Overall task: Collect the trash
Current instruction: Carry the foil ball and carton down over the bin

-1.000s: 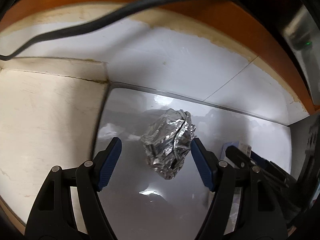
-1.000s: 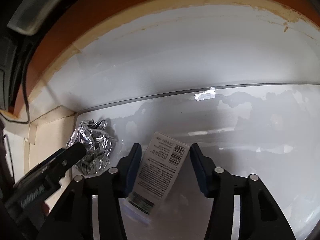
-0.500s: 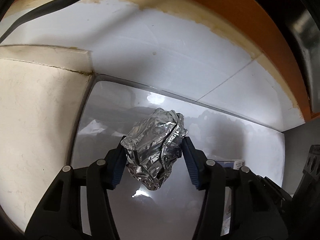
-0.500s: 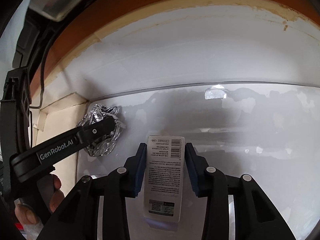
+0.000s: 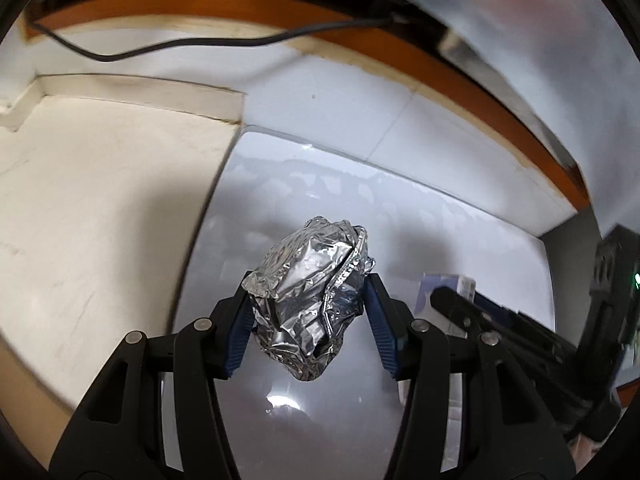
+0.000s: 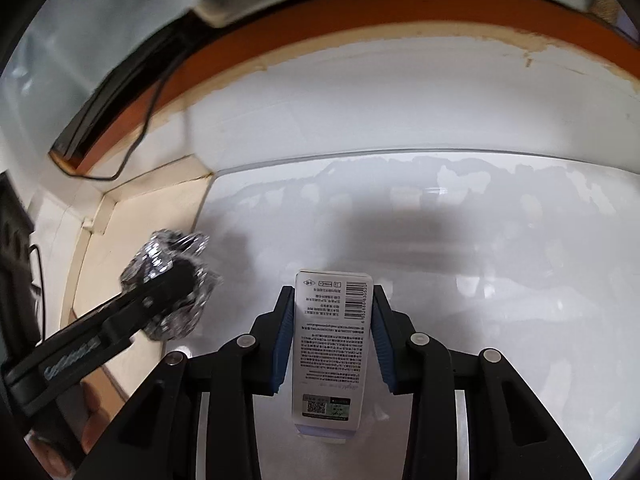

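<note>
Two items are clear of the glossy white bench (image 5: 440, 240): left claw (image 5: 308, 312) clamped on the crumpled foil ball (image 5: 308, 300), right claw (image 6: 332, 344) on the printed packet (image 6: 330, 344); recommend steady pressure, level carriage to the bin.

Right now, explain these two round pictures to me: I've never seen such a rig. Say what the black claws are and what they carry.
No robot here: a person carries a hand-held gripper in each hand, each with a fisheye camera looking along its two blue-padded fingers. The left camera shows the left hand-held gripper clamped on a crumpled foil ball, raised above a glossy white surface. The right camera shows the right hand-held gripper pinching a white printed packet with a barcode. Each camera also glimpses the other gripper at its edge. Behind: a beige counter, a black cable.
</note>
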`<state>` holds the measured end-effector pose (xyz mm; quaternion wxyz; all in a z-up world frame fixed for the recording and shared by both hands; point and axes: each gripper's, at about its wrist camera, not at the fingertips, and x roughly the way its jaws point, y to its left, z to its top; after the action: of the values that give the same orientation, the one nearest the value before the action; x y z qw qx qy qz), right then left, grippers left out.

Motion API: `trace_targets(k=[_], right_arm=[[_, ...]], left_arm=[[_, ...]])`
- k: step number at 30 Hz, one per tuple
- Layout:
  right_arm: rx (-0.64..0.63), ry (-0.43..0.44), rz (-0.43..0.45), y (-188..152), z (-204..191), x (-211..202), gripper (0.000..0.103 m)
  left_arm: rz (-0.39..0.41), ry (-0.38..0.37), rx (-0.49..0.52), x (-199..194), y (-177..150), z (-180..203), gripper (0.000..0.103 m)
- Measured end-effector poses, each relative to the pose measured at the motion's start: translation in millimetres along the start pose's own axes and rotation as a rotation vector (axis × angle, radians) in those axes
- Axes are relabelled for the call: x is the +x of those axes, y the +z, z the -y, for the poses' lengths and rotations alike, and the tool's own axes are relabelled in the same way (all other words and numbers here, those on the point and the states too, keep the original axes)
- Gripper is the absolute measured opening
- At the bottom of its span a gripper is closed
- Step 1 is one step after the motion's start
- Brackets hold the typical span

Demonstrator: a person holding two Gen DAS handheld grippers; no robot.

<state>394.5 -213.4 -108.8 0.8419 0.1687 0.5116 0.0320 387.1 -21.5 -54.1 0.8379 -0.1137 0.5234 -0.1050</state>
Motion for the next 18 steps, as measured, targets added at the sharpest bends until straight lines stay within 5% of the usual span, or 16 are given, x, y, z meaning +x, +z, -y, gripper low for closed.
trace_targets(k=[8, 18], right_arm=[[-0.041, 0.020, 0.041, -59, -26, -55, 0.035], [-0.060, 0.051, 0.070, -177, -48, -130, 0.035]], left_arm=[[0.038, 0.000, 0.001, -77, -73, -22, 0.049], [0.001, -0.011, 0.018, -135, -185, -45, 0.049]])
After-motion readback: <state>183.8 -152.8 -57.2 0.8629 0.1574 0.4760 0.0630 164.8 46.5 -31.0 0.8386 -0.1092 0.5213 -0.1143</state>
